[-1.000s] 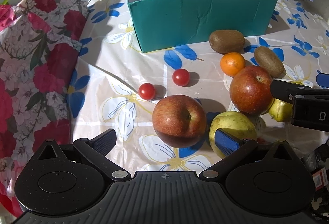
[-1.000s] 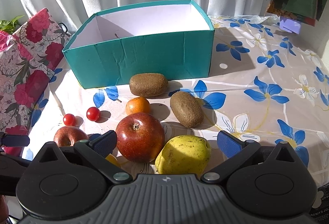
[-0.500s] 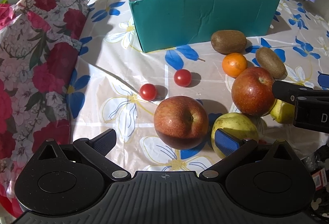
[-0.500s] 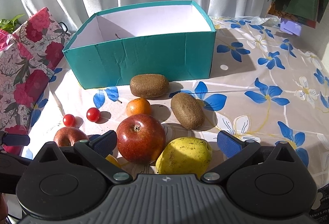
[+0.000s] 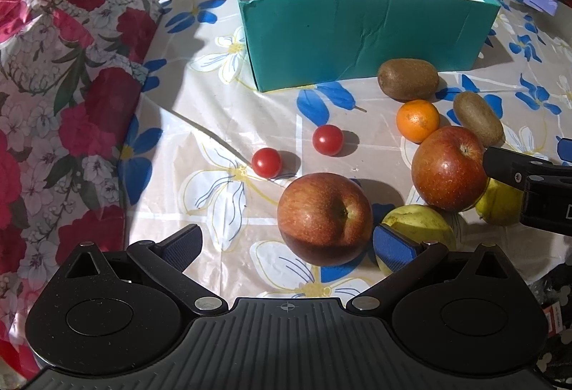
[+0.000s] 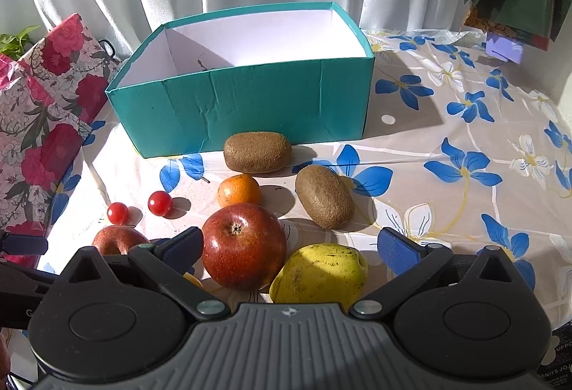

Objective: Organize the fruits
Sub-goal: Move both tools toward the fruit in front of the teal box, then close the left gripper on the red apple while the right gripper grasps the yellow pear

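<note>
Apples (image 5: 324, 218), pears (image 6: 319, 273), kiwis (image 6: 256, 151), tomatoes (image 5: 266, 162) loose before teal box (image 5: 357, 32).

Fruits (image 6: 244, 245) before box (image 6: 250, 111) (on table (image 6: 447, 139))

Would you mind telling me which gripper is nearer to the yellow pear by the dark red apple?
Right. The right gripper brackets the yellow pear with open jaws, beside the dark red apple. The left gripper sits farther left, around the lighter apple.
</note>
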`<state>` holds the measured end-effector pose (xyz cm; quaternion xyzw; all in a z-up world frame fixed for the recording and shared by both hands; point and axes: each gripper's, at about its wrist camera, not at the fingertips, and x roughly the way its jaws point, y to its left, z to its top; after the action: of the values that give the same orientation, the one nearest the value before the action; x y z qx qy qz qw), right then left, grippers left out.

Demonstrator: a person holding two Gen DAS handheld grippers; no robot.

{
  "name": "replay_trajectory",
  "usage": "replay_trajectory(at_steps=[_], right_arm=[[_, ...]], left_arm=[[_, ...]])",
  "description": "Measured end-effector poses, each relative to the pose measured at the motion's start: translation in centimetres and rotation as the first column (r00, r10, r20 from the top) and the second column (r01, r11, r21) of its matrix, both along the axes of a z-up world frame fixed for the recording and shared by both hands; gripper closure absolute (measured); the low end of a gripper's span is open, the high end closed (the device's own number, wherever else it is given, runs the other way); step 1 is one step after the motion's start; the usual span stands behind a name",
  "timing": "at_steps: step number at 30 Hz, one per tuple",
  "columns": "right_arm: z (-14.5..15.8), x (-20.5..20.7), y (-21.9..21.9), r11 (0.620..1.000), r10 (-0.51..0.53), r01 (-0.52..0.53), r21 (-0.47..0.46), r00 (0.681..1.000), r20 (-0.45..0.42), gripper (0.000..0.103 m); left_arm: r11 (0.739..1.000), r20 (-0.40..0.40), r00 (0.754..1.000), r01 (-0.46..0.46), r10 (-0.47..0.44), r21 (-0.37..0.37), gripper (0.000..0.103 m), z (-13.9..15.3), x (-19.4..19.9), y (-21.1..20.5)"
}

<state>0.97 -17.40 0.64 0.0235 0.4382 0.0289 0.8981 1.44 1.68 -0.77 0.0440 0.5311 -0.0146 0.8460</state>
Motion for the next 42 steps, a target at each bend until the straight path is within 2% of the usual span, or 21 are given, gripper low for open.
replay_trajectory(at_steps=[7,26,34,42], right_arm=[[-0.1,0.2,0.0,1.0,-0.006,0.006,0.002,1.0,-0.001,0.0],[-0.6,0.6,-1.2,1.0,-0.019,0.019,0.02,1.0,0.0,0.0],[-0.6,0.7,-2.4,0.999,-0.029,0.029,0.037,0.999,0.017,0.0],[-1.6,1.8,-3.5,0.997,-0.021,0.022,0.067,1.0,-0.002,0.0]], left_arm=[[0.999,0.004,1.0,-0.029,0.029,-0.038,0.0,0.3,0.6,0.9],[1.0,-0.016,1.0,-0.016,0.015,-0.026,0.0,-0.7,2.5,0.2],[0.996,-0.024,1.0,-0.016,0.014,-0.09,0.0,-1.1,3.4,0.5],[0.997,-0.104,0.995,-0.019,0.011,-0.076,0.0,-2.9,4.7,-0.2]])
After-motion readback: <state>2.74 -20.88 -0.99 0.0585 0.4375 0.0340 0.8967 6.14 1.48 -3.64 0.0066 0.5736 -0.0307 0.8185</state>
